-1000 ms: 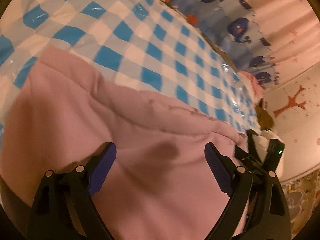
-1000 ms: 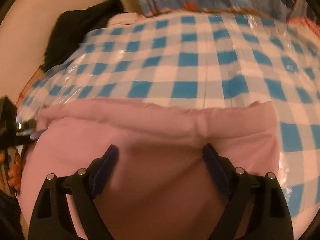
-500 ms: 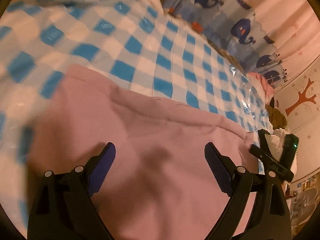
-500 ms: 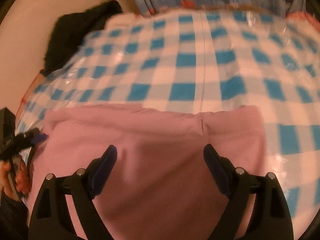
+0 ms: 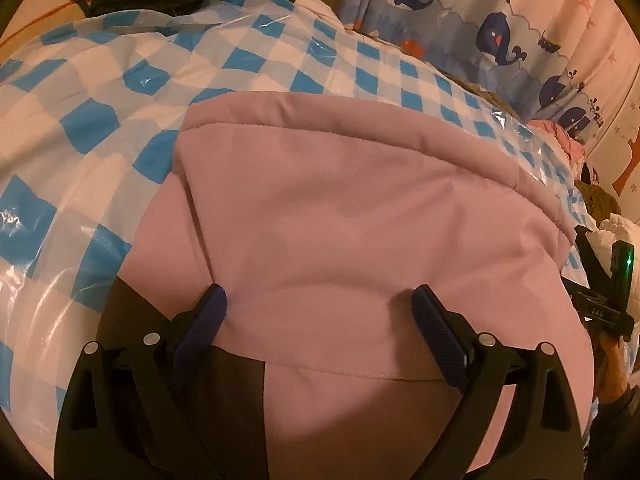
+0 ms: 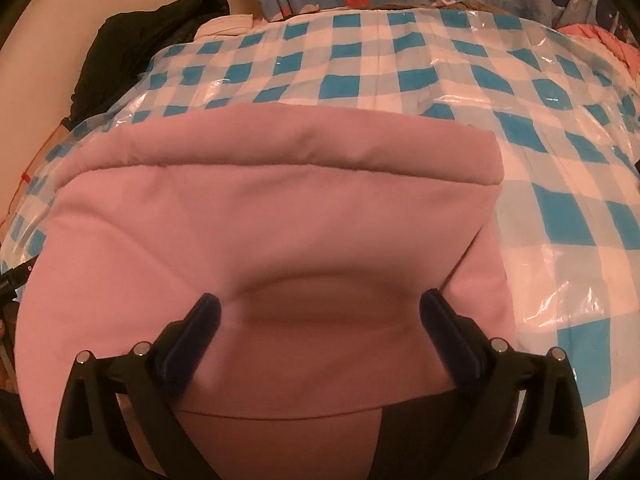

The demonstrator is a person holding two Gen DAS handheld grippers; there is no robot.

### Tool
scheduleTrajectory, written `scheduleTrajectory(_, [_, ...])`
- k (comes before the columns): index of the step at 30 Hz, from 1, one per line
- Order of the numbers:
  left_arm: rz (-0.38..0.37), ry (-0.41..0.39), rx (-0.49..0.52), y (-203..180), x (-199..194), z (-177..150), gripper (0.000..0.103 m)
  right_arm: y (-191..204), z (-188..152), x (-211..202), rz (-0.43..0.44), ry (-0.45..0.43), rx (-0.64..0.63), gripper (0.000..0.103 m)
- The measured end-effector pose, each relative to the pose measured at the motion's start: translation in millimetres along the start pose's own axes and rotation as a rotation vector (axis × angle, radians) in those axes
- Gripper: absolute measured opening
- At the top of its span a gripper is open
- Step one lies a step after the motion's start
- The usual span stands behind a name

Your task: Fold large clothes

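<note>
A large pink garment (image 5: 340,208) lies folded on a blue-and-white checked plastic tablecloth (image 5: 100,92); a folded band runs along its far edge. My left gripper (image 5: 320,320) is open, its blue-padded fingers spread just above the garment's near part. The right wrist view shows the same garment (image 6: 280,216) on the same tablecloth (image 6: 560,200). My right gripper (image 6: 320,320) is open over the garment's near hem, holding nothing. The right gripper's body also shows at the right edge of the left wrist view (image 5: 608,292).
A dark pile of clothes (image 6: 132,52) sits at the table's far left. A whale-print curtain (image 5: 460,12) hangs behind the table. Pink cloth (image 6: 600,40) and other items (image 5: 600,200) lie at the far right end.
Both grippers have pulled back toward the near edge and tilted; the garment now shows a near hem under the fingers and a thicker folded band at its far edge.
</note>
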State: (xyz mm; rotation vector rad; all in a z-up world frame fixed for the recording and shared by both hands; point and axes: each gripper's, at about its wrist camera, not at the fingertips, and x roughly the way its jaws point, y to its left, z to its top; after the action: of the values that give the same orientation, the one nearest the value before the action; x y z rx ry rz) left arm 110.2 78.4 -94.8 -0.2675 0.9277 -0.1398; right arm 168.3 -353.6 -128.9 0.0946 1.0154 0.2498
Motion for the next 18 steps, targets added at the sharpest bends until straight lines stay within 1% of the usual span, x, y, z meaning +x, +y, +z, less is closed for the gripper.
scheduleTrajectory(2, [0.027, -0.007, 0.025, -3.7, -4.8, -1.9, 0.089, 5.5, 2.4, -16.0, -0.013, 0.003, -0.011, 0.095])
scheduleTrajectory(3, [0.038, -0.012, 0.034, -6.6, -5.8, -2.5, 0.089, 8.8, 1.8, -31.0, -0.004, -0.027, -0.014, 0.095])
scheduleTrajectory(4, [0.051, -0.024, 0.047, -8.4, -7.6, -4.7, 0.089, 11.3, -0.2, -45.2, -0.018, -0.062, -0.02, 0.095])
scheduleTrajectory(6, [0.066, -0.038, 0.058, -10.6, -8.6, -7.0, 0.089, 9.8, -5.7, -58.1, -0.075, -0.101, -0.033, 0.095])
scheduleTrajectory(7, [0.074, -0.046, 0.063, -11.9, -9.0, -8.0, 0.089, 3.5, -10.2, -54.8, -0.103, -0.094, -0.022, 0.095])
scheduleTrajectory(8, [0.083, -0.056, 0.072, -13.8, -9.8, -9.5, 0.089, -3.4, -13.0, -47.3, -0.108, -0.075, -0.004, 0.096])
scheduleTrajectory(9, [0.09, -0.068, 0.082, -15.9, -11.3, -11.3, 0.089, -15.9, -18.1, -33.1, -0.077, -0.045, 0.042, 0.096])
scheduleTrajectory(10, [0.092, -0.08, 0.087, -17.4, -13.1, -12.5, 0.09, -27.7, -22.2, -21.7, -0.032, -0.041, 0.096, 0.097])
scheduleTrajectory(11, [0.095, -0.09, 0.091, -18.6, -15.0, -13.7, 0.089, -33.1, -23.1, -16.4, -0.016, -0.041, 0.122, 0.097])
scheduleTrajectory(15, [0.104, -0.115, 0.096, -18.9, -18.8, -17.8, 0.089, -31.1, -19.0, -10.4, -0.033, -0.028, 0.115, 0.097])
scheduleTrajectory(17, [0.114, -0.123, 0.104, -20.7, -20.6, -20.0, 0.089, -31.2, -17.1, -14.8, -0.034, -0.012, 0.113, 0.097])
scheduleTrajectory(18, [0.123, -0.127, 0.109, -21.8, -21.3, -21.5, 0.089, -28.0, -15.0, -23.2, -0.051, -0.009, 0.1, 0.097])
